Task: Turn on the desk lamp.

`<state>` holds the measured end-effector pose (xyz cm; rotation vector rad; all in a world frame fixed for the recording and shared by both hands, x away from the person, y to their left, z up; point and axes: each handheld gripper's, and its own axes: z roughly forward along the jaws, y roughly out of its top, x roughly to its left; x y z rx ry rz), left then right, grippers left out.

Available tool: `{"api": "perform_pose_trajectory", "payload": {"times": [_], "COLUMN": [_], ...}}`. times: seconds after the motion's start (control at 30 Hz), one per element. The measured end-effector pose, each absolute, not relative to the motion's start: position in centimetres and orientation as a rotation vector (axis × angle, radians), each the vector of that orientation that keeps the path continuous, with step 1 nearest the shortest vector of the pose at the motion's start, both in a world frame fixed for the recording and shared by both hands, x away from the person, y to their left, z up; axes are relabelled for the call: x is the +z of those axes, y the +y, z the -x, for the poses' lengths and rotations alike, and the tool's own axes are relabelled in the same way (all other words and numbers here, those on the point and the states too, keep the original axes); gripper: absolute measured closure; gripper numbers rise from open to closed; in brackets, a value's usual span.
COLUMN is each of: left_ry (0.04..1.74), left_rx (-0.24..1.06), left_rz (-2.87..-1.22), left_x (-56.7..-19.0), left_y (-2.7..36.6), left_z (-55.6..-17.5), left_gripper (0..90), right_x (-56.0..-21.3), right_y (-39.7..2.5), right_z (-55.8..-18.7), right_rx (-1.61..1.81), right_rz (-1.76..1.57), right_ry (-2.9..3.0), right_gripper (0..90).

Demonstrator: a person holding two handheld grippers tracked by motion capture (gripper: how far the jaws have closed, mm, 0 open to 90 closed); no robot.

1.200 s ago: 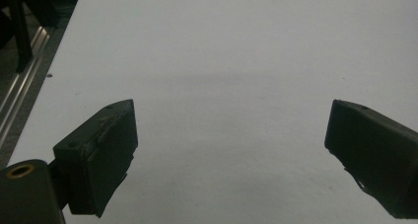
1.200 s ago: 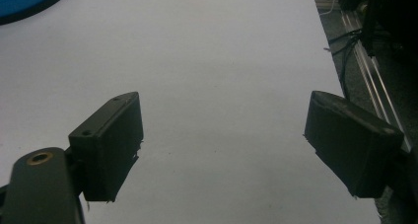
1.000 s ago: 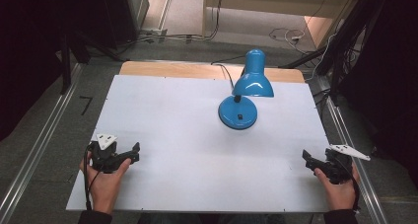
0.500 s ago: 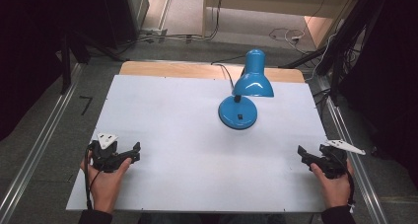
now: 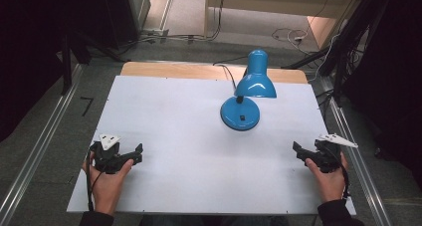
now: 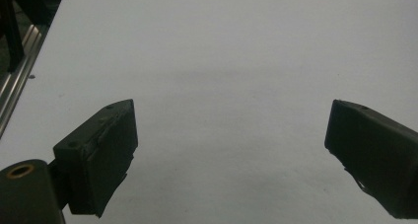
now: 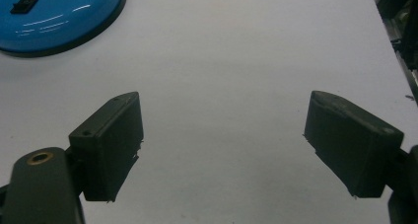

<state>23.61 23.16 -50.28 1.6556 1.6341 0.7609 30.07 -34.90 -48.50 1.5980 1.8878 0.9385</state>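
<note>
1 lamp, 2 hand-held grippers

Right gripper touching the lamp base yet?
Apart. High view shows bare table between the right gripper and the lamp base; jaws open on nothing.

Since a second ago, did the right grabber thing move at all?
Yes. The right gripper has slid a little inward from the table's right edge, toward the blue lamp, which stayed put.
</note>
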Motion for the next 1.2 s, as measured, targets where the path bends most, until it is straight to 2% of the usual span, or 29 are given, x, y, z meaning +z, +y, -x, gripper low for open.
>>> {"api": "perform_pose_trajectory", "payload": {"times": [1.2], "left_ry": [1.638], "left_rx": [0.772], "left_rz": [-1.648], "left_x": [-50.2], "left_y": [23.3], "left_z": [-23.6], "left_gripper": [6.6], "right_x": [-48.4], "right_y": [-31.6], "right_z": [-32.5], "right_rx": [0.962], "right_rz": [-1.542], "right_ry": [1.950], "right_gripper": [13.6]}}
